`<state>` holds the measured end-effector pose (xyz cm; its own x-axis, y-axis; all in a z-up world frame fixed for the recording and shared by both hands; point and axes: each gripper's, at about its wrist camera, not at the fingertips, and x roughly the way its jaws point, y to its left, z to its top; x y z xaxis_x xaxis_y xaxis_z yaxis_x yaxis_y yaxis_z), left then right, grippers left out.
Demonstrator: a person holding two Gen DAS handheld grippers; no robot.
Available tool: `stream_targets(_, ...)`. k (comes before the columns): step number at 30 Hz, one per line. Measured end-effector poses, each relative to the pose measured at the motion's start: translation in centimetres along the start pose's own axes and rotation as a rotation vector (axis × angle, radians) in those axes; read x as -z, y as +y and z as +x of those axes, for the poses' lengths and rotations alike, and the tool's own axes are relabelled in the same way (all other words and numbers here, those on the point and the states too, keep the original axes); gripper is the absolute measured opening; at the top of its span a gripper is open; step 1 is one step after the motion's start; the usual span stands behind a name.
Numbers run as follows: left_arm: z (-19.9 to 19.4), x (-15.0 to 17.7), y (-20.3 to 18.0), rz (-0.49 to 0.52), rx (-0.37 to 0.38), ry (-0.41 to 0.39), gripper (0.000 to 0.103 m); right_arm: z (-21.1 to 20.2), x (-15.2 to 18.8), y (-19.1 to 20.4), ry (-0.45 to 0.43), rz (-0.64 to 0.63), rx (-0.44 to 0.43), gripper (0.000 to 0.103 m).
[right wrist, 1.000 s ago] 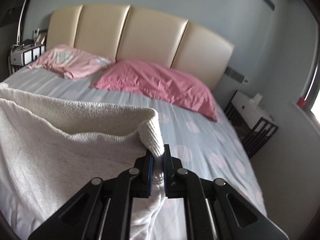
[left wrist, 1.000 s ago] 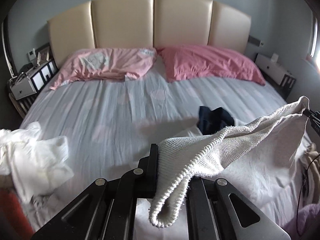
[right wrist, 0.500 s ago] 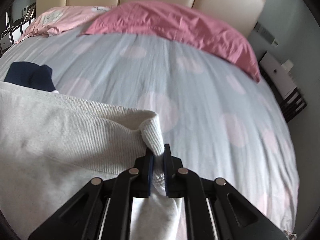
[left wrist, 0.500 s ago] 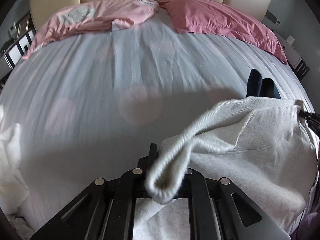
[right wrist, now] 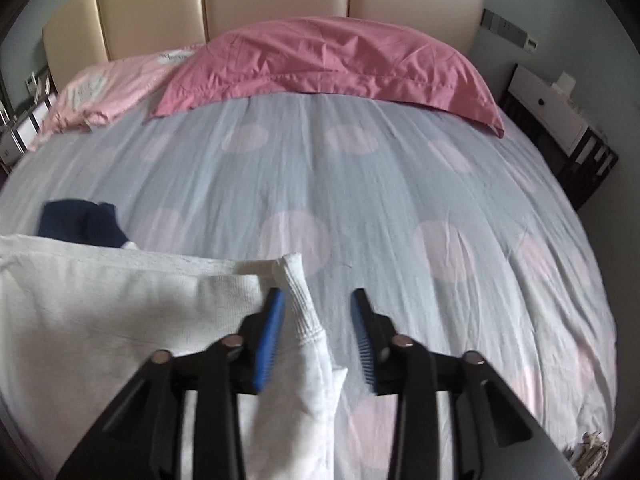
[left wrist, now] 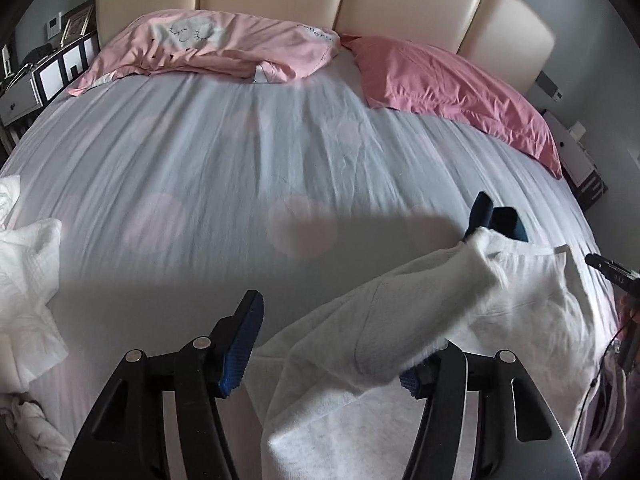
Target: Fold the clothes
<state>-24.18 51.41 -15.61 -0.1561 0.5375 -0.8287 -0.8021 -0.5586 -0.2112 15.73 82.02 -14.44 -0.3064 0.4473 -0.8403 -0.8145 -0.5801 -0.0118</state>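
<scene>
A white knit sweater (left wrist: pixel 500 320) lies on the grey, pink-dotted bed sheet (left wrist: pixel 240 180) at the lower right of the left wrist view. My left gripper (left wrist: pixel 340 332) is opening wide; a fold of the sweater drapes loosely over its right finger, unpinched. In the right wrist view the sweater (right wrist: pixel 100 312) spreads to the left. Its ribbed edge (right wrist: pixel 300 300) stands between the jaws of my right gripper (right wrist: pixel 317 296), which are opening, and leans on the left pad (right wrist: pixel 270 336) only. The right gripper's tip (left wrist: pixel 612 276) shows at the far right of the left wrist view.
A dark navy garment (left wrist: pixel 496 220) (right wrist: pixel 80 222) lies just beyond the sweater. A heap of white clothes (left wrist: pixel 24 280) sits at the bed's left edge. Two pink pillows (left wrist: pixel 208 48) (right wrist: pixel 332 60) rest against the cream headboard. Nightstands (right wrist: pixel 560 120) flank the bed.
Both grippers came down toward the bed with the sweater stretched between them, then let go: the jaws, shut on the knit edge before, now stand apart and the sweater rests on the sheet.
</scene>
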Motion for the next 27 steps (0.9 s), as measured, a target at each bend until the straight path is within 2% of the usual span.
stream_targets(4,-0.7,-1.0,1.2,-0.080,-0.013,-0.020,0.064,-0.2,-0.2,-0.1,0.034,0.010,-0.064,0.039)
stream_targets(6,-1.0,-1.2,1.6,-0.093,-0.027,-0.028,0.070,-0.4,0.5,0.6,0.057,-0.005,-0.088,0.039)
stream_targets(8,-0.6,-1.2,1.6,-0.080,-0.013,0.004,0.072,-0.2,1.1,1.5,0.075,-0.024,-0.115,0.039)
stream_targets(11,1.2,-0.7,1.0,-0.037,-0.026,0.055,0.072,0.8,1.5,2.7,0.105,-0.045,-0.157,0.039)
stream_targets(15,4.0,-0.2,0.8,-0.059,-0.020,0.090,0.072,2.7,1.5,4.5,0.136,-0.069,-0.203,0.039)
stream_targets(17,5.0,-0.2,1.0,-0.083,-0.009,0.080,0.072,3.8,1.2,5.1,0.148,-0.062,-0.220,0.039)
stream_targets(18,5.4,-0.2,0.9,-0.082,-0.016,0.081,0.069,4.3,1.1,5.4,0.153,-0.052,-0.231,0.039)
stream_targets(19,5.9,-0.3,0.9,-0.082,-0.023,0.081,0.054,4.8,1.0,5.6,0.156,-0.045,-0.236,0.039)
stream_targets(20,6.3,-0.3,0.8,-0.081,-0.028,0.082,0.044,5.4,0.9,5.8,0.158,-0.037,-0.240,0.039)
stream_targets(22,7.0,-0.3,0.6,-0.067,-0.026,0.092,0.032,6.2,0.7,6.3,0.166,-0.039,-0.238,0.038)
stream_targets(23,7.3,-0.3,0.4,-0.060,-0.025,0.096,0.030,6.5,0.8,6.7,0.166,-0.058,-0.222,0.034)
stream_targets(24,7.4,-0.3,0.2,-0.050,-0.030,0.093,0.026,6.7,0.8,7.0,0.166,-0.079,-0.205,0.020)
stream_targets(26,7.5,-0.3,-0.2,-0.032,-0.041,0.088,0.020,7.1,1.0,7.7,0.166,-0.120,-0.171,0.006)
stream_targets(27,7.6,-0.2,-0.5,-0.023,-0.046,0.085,0.015,6.9,1.0,8.0,0.158,-0.131,-0.158,0.005)
